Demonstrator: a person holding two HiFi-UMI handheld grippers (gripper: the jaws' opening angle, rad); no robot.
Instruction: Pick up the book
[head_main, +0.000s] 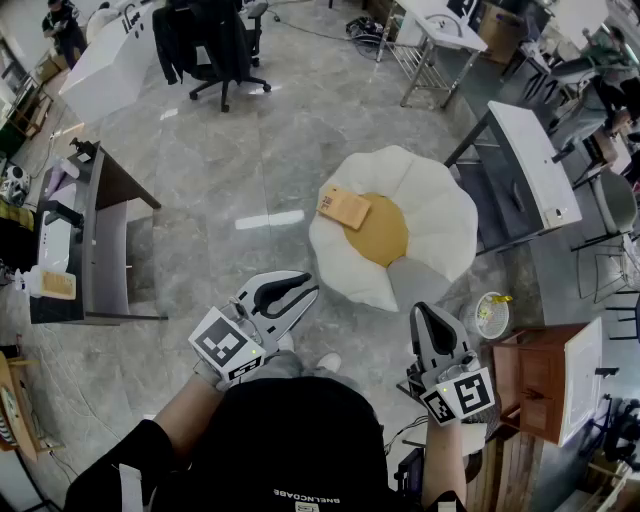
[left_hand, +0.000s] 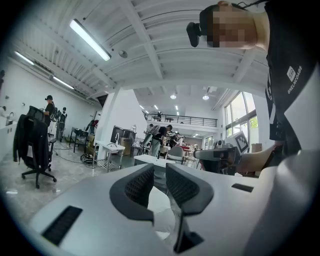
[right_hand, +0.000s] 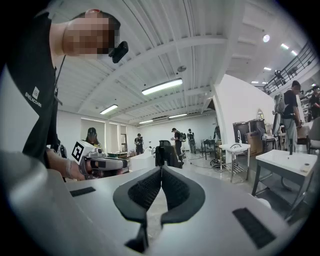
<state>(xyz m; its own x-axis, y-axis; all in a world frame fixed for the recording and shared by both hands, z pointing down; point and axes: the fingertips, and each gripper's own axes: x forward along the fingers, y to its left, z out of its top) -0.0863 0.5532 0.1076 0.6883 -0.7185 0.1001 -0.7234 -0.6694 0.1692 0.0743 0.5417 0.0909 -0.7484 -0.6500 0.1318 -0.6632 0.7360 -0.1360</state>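
**Colleague:** Where's the book?

**Me:** The book (head_main: 344, 208) lies flat on a white petal-shaped seat (head_main: 440, 200) ahead of me. It sits on the seat's left side, with one corner over the edge of the round tan cushion (head_main: 387, 235) in the middle.

**Colleague:** And your hands?

**Me:** My left hand-held gripper (head_main: 308, 287) is closed, its pads all but meeting, with nothing between them. My right hand-held gripper (head_main: 421, 310) is closed too, pad tips touching, and empty. I hold both low in front of my body, roughly level. Neither touches the seat or the book.

**Colleague:** What's between you and it?

**Me:** Grey marbled floor (head_main: 250, 170) lies under the left one, then the seat's near left petal. The right one hangs just short of the seat's near edge, so the near petals and the cushion lie between it and the book.

**Colleague:** Anything crowding the seat?

**Me:** A white table (head_main: 535, 160) stands just beside it on the right. A small round bin (head_main: 490, 316) is near my right hand-held gripper, with a wooden cabinet (head_main: 540, 385) beyond that. On the left, well apart, a dark surface (head_main: 95, 235) carries some gear. A black office chair (head_main: 222, 50) stands far off at the top, and other people (right_hand: 178, 140) stand well back in the hall.
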